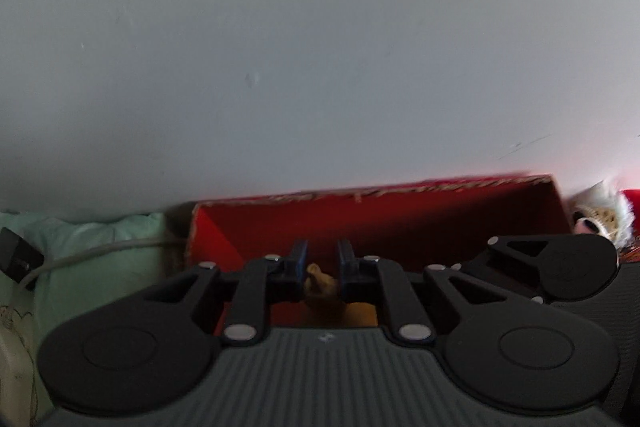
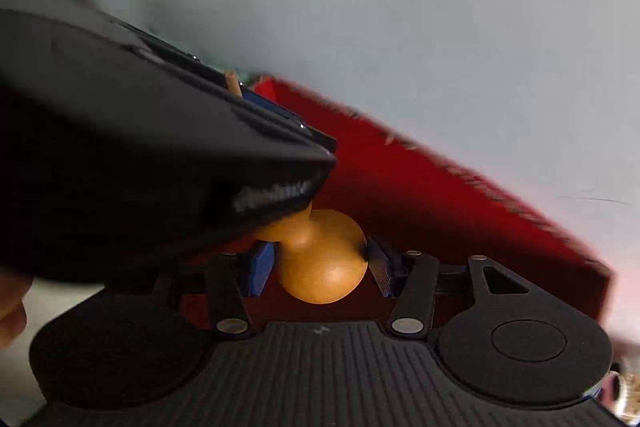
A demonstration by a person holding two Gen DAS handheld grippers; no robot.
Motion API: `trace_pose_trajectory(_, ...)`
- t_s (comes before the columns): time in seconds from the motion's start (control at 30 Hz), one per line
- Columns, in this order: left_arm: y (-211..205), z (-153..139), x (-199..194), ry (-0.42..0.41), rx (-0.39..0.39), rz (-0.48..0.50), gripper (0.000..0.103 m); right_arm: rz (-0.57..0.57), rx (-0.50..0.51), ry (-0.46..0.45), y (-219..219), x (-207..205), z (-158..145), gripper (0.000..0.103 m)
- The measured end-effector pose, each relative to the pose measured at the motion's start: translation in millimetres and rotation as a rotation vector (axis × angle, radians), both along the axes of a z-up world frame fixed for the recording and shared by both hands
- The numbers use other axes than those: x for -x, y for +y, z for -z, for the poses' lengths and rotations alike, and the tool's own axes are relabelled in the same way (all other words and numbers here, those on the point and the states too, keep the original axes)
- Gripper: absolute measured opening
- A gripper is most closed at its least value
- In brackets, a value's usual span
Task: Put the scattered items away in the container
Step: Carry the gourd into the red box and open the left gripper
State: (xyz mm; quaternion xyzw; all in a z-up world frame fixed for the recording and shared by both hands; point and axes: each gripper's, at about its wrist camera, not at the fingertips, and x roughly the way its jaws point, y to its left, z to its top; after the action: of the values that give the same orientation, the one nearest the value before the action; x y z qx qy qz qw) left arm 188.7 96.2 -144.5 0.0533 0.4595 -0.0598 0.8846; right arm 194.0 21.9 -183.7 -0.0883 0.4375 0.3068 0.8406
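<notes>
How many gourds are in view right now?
1: the orange gourd sits between the right gripper fingers above the red box; its stem is between the left gripper fingers. Others may be hidden.

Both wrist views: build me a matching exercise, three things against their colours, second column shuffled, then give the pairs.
Things:
1. gourd
2. box
3. pillow

Colours:
A. pale green
B. orange
C. red

Pairs: 1-B, 2-C, 3-A
</notes>
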Motion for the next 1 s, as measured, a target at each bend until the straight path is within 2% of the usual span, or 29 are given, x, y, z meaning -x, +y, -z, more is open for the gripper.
trace_pose_trajectory(0.13, 35.1, 30.4, -20.2, 0.077, 0.019, -0.019, 0.012, 0.0, 0.016, 0.103, 31.3, -26.3, 26.1, 0.055)
trace_pose_trajectory(0.23, 49.2, 39.0, -30.2, 0.084, 0.014, -0.018, 0.013, -0.006, 0.001, 0.164, 44.0, -44.6, 37.0, 0.055)
trace_pose_trajectory(0.3, 54.3, 41.2, -36.4, 0.084, 0.007, -0.014, 0.021, 0.012, -0.019, 0.186, 48.3, -55.9, 42.3, 0.052)
trace_pose_trajectory(0.43, 54.2, 41.5, -45.8, 0.07, -0.033, -0.001, 0.024, 0.031, -0.102, 0.236, 45.6, -73.5, 44.4, 0.052)
trace_pose_trajectory(0.47, 52.6, 41.6, -46.7, 0.069, -0.045, 0.005, 0.024, 0.027, -0.101, 0.232, 43.3, -74.9, 45.2, 0.053)
trace_pose_trajectory(0.57, 49.7, 41.9, -45.1, 0.054, -0.071, 0.035, 0.028, 0.066, -0.013, 0.186, 35.5, -77.0, 43.4, 0.065)
trace_pose_trajectory(0.87, 58.0, 25.0, -48.0, 0.039, -0.084, 0.091, 0.035, 0.09, -0.055, 0.132, 4.0, -76.0, 10.7, 0.065)
trace_pose_trajectory(1.0, 65.8, -3.5, -41.5, -0.016, -0.077, 0.106, 0.05, 0.108, -0.08, 0.086, -18.2, -62.0, -14.1, 0.065)
